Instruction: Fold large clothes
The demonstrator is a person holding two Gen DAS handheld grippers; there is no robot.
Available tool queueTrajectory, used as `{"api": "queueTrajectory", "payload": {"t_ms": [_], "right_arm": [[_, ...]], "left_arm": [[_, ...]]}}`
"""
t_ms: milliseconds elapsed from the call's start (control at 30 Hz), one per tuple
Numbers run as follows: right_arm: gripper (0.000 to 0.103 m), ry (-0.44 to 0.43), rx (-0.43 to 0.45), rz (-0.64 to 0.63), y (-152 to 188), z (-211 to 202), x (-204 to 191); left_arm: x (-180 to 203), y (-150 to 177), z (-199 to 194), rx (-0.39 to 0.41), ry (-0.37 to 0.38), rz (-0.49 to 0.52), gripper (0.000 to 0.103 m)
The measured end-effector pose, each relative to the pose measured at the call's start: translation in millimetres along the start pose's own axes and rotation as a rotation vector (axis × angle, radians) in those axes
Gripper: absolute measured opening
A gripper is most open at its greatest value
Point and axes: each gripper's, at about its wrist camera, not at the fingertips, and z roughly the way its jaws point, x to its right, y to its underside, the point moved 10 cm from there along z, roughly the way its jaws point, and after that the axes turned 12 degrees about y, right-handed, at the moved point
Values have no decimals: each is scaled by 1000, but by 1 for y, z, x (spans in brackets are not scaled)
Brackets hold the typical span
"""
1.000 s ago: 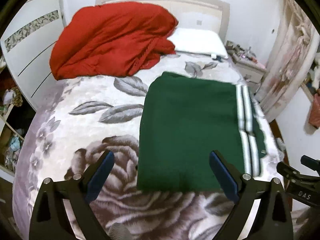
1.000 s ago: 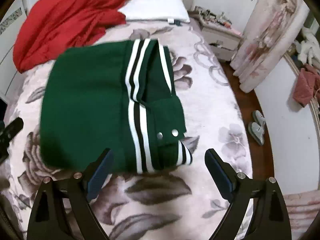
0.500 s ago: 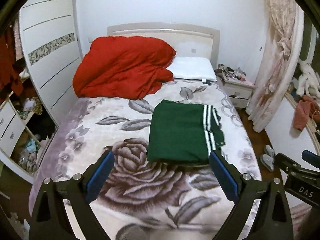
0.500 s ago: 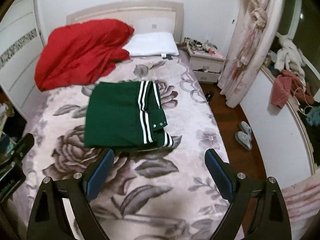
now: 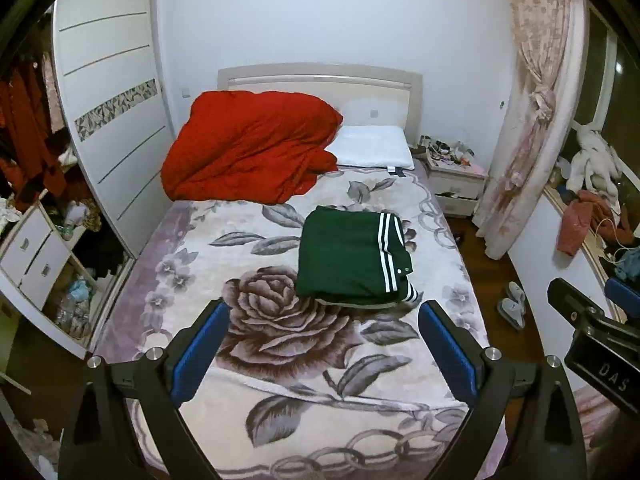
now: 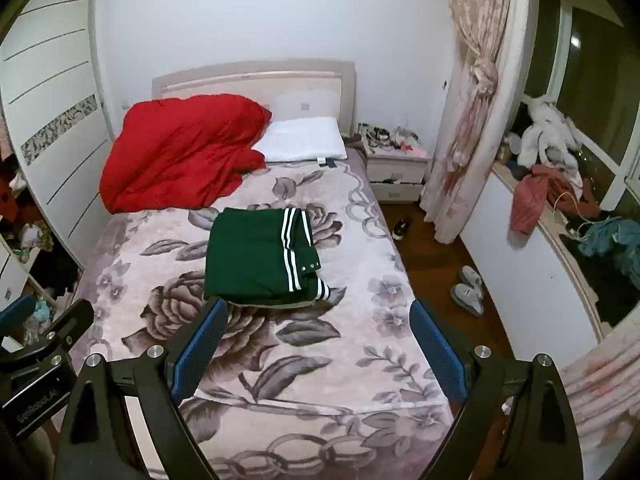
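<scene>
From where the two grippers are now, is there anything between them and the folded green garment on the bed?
Nothing visible. The green garment lies folded on the floral blanket. Between it and the open left gripper and open right gripper there is only bare blanket. The red quilt and the pillow lie beyond it.

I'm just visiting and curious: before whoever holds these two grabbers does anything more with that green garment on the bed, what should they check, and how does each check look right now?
1. Green garment folded into a compact rectangle: ok.
2. Garment lying fully on the bed: ok.
3. Left gripper open, holding nothing: ok.
4. Right gripper open, holding nothing: ok.
5. Red duvet apart from the garment: ok.
6. Underside layers neat: cannot tell.
</scene>
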Motion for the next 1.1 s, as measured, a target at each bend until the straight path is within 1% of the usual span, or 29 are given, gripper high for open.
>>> {"api": "queueTrajectory", "payload": {"t_ms": [67,167,300,400,500,600,667,1100], "right_arm": [[94,-5,11,3,-1,-22,6],[94,-8,25,-2,-4,-48,11],[94,-6,45,-7,-9,-69,18],[94,-11,53,-9,-12,-76,22],[94,-17,59,-9,-14,-78,24],[99,-23,67,-10,-18,-79,27],[99,-14,81,-15,-21,-80,31],[101,-15,88,-15,-33,-72,40]], "left_arm": [[2,0,-12,-6,-14,4,97],[3,1,-23,-2,-14,1,97],[4,1,-32,18,-27,0,97],[6,0,-38,31,-32,-1,97],[8,-1,-43,50,-43,-1,97],[8,-2,-48,74,-49,3,97],[9,-2,-49,77,-51,6,97],[13,-6,-52,92,-46,-5,98]]}}
